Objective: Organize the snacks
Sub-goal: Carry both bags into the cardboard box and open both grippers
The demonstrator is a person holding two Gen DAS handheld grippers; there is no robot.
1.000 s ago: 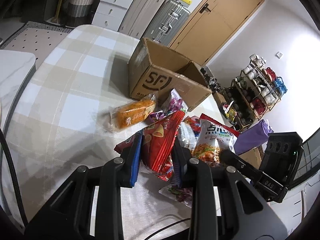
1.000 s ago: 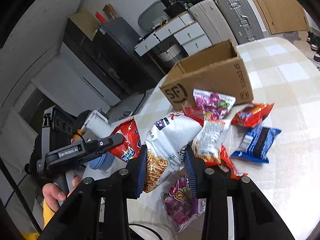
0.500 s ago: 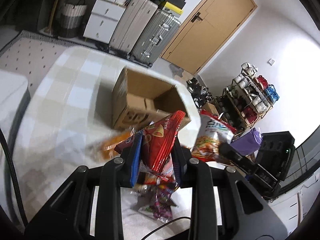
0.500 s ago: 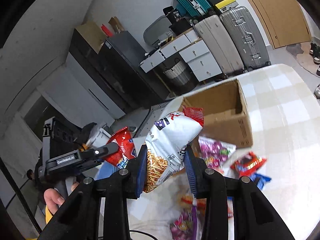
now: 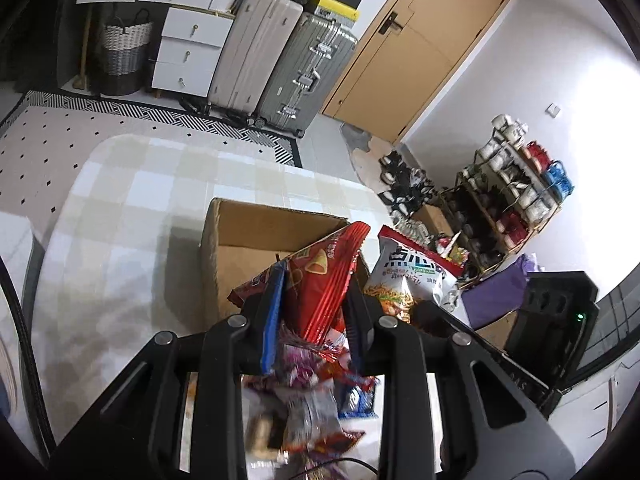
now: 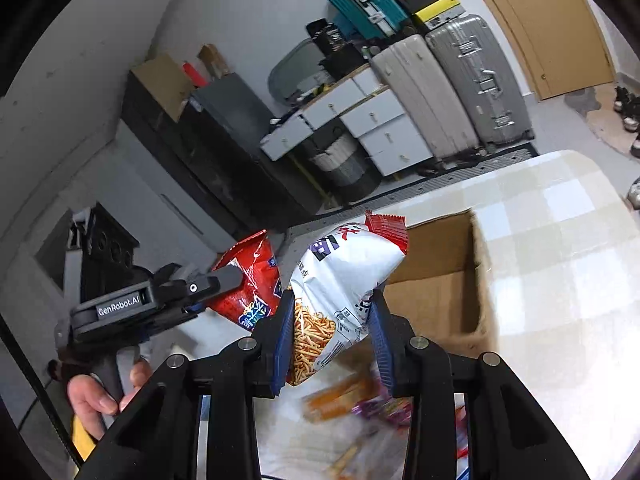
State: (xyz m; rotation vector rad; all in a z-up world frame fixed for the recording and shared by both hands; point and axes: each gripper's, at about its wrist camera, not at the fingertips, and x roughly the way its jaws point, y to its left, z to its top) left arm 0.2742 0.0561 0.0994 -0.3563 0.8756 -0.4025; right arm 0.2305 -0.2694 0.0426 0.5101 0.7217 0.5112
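A red chip bag hangs above the open cardboard box, pinched nearly flat between the fingers of the left gripper; beside it a white bag of fried sticks is clamped, at a wider gap, in the right gripper; more snack packets lie blurred on the checked table below.

Daylight glared white on the wall at the right, washing it out. The snacks below blurred with motion, and fisheye edges curved into black.
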